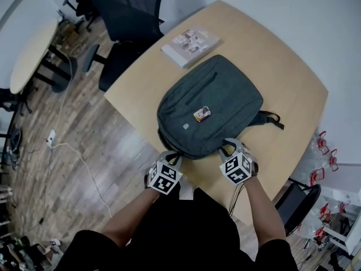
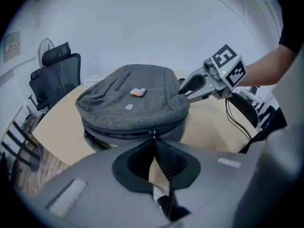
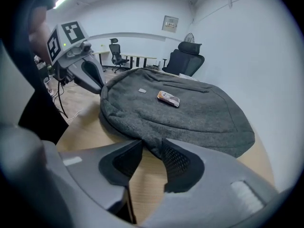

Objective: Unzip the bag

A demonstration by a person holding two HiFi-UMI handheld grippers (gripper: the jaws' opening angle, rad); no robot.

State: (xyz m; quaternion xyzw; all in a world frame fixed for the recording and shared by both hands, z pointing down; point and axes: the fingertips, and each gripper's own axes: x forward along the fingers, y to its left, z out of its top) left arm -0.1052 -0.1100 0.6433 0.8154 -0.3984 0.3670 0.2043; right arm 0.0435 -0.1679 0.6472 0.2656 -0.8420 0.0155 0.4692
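A grey backpack (image 1: 208, 106) lies flat on the wooden table (image 1: 282, 72), its near end at the table's front edge. In the left gripper view the zip line runs along the bag's near side, and the zipper pull (image 2: 153, 133) sits right at the tips of my left gripper (image 2: 153, 139), whose jaws are closed on it. My left gripper (image 1: 172, 158) is at the bag's near-left corner. My right gripper (image 1: 230, 145) is at the near-right corner. Its jaws pinch a fold of the bag's grey fabric (image 3: 149, 144) between the pads of my right gripper (image 3: 148, 150).
A small orange tag (image 1: 202, 114) lies on top of the bag. A booklet (image 1: 190, 44) rests on the table beyond it. Black office chairs (image 1: 121, 21) stand at the far left, beside another table (image 1: 28, 49). A white cable (image 1: 79, 157) runs over the wooden floor.
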